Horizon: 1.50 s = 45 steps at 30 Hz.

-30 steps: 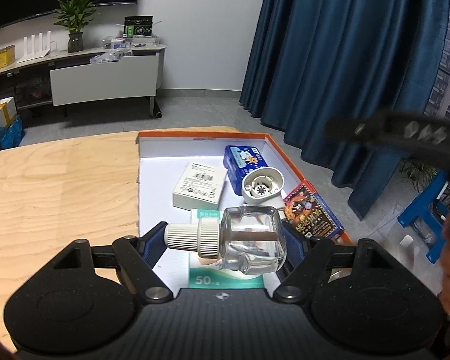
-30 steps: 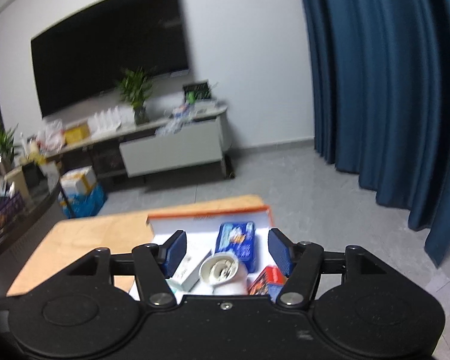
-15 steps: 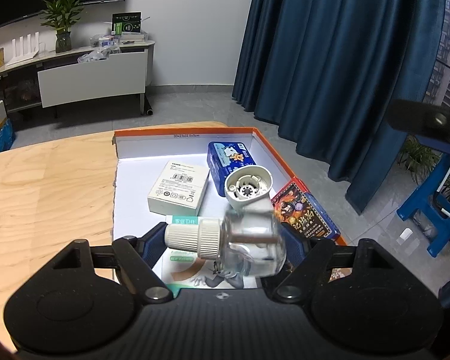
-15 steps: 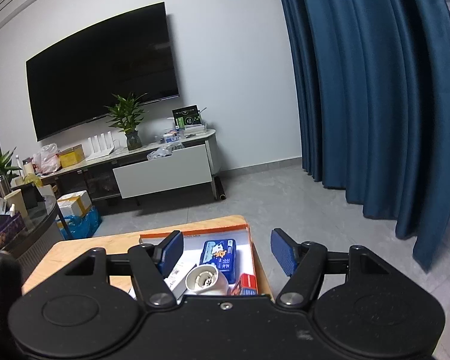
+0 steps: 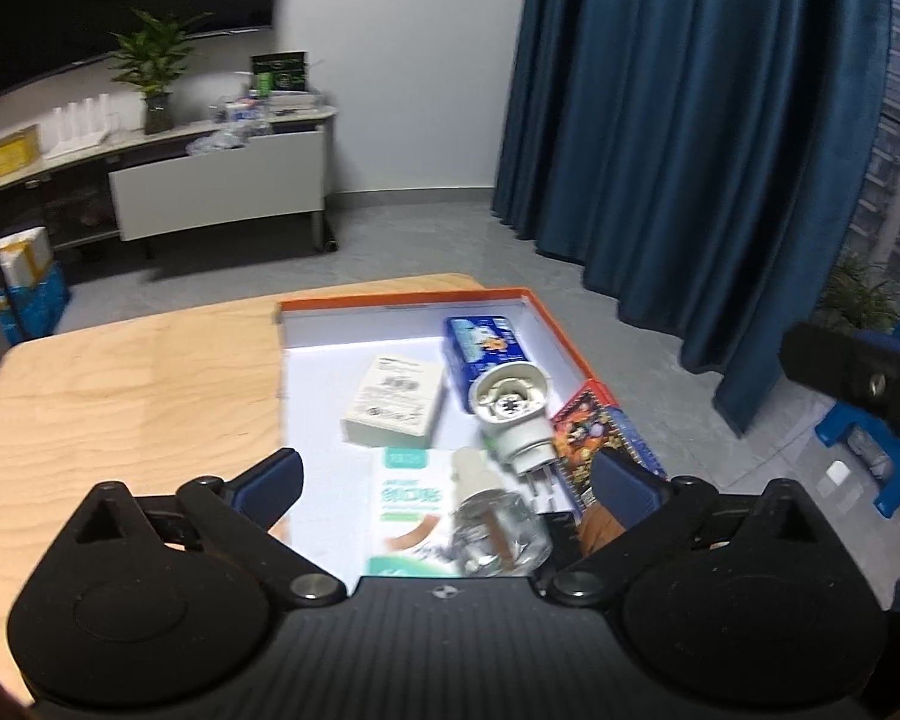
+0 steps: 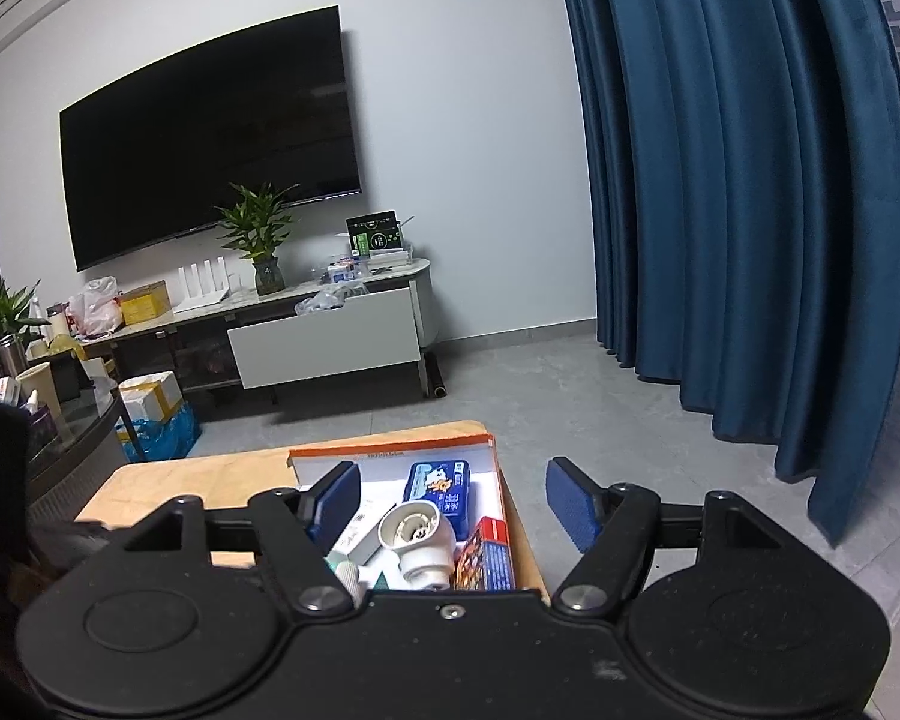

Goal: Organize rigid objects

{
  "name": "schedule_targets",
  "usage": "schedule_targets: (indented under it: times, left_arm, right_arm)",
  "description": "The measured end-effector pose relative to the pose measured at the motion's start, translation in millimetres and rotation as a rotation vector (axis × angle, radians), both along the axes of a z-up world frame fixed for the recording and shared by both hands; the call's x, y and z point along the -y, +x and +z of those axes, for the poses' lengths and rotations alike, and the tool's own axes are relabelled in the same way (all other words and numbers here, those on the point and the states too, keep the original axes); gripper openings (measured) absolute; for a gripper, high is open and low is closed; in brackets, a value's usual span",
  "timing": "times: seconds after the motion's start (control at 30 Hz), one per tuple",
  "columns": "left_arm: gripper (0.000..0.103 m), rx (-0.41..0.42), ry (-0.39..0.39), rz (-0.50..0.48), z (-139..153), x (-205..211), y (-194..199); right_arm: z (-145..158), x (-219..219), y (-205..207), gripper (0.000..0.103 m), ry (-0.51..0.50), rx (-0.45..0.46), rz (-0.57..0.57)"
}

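Release step: our left gripper (image 5: 447, 480) jaws have just opened wide, the clear bottle (image 5: 498, 531) lying free between them in the orange-rimmed box (image 5: 402, 300). We lift straight clear — right gripper (image 6: 450, 501) jaws, also just opening, hold nothing.

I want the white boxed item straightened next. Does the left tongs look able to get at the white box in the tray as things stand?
Probably yes. The left tongs have just been opening and stand wide, gripping nothing. The white box lies flat ahead in the tray, its top uncovered. The clear bottle lies nearer, off to one side.

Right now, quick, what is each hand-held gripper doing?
Left hand-held gripper: just opened wide, clear bottle let go into the box.
Right hand-held gripper: opening, holds nothing.
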<state>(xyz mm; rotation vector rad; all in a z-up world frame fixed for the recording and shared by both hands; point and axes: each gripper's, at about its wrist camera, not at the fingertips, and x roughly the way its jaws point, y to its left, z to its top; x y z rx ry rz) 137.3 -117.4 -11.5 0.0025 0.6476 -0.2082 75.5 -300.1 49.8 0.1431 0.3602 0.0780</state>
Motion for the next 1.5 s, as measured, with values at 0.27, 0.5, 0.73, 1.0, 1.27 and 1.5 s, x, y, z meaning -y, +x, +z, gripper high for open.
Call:
schedule_targets:
  times: [0.27,0.5,0.73,1.0,1.27,1.5]
  left_arm:
    - [0.103,-0.035,0.018,0.125,4.4,-16.6,-41.0]
    - [0.103,-0.067,0.050,0.118,-14.0,-11.2,-64.3]
    - [0.103,-0.064,0.054,0.109,-22.5,-8.5,-79.5]
    - [0.103,-0.060,0.039,0.130,-21.6,-10.5,-81.8]
    - [0.103,-0.061,0.032,0.135,-22.4,-12.5,-80.4]
    - [0.103,-0.066,0.033,0.138,-22.8,-13.7,-79.4]
  right_arm:
    - [-11.2,2.0,-26.0,0.087,0.022,-0.077,-0.003]
    - [-32.0,-4.6,-41.7,0.088,-0.008,-0.194,-0.001]
    - [-52.1,-12.7,-52.6,0.088,-0.048,-0.271,0.016]
    - [-52.0,-16.3,-55.3,0.088,-0.064,-0.281,0.024]
    - [-51.3,-17.7,-53.2,0.088,-0.072,-0.286,0.029]
    - [-50.5,-20.0,-50.6,0.088,-0.080,-0.294,0.033]
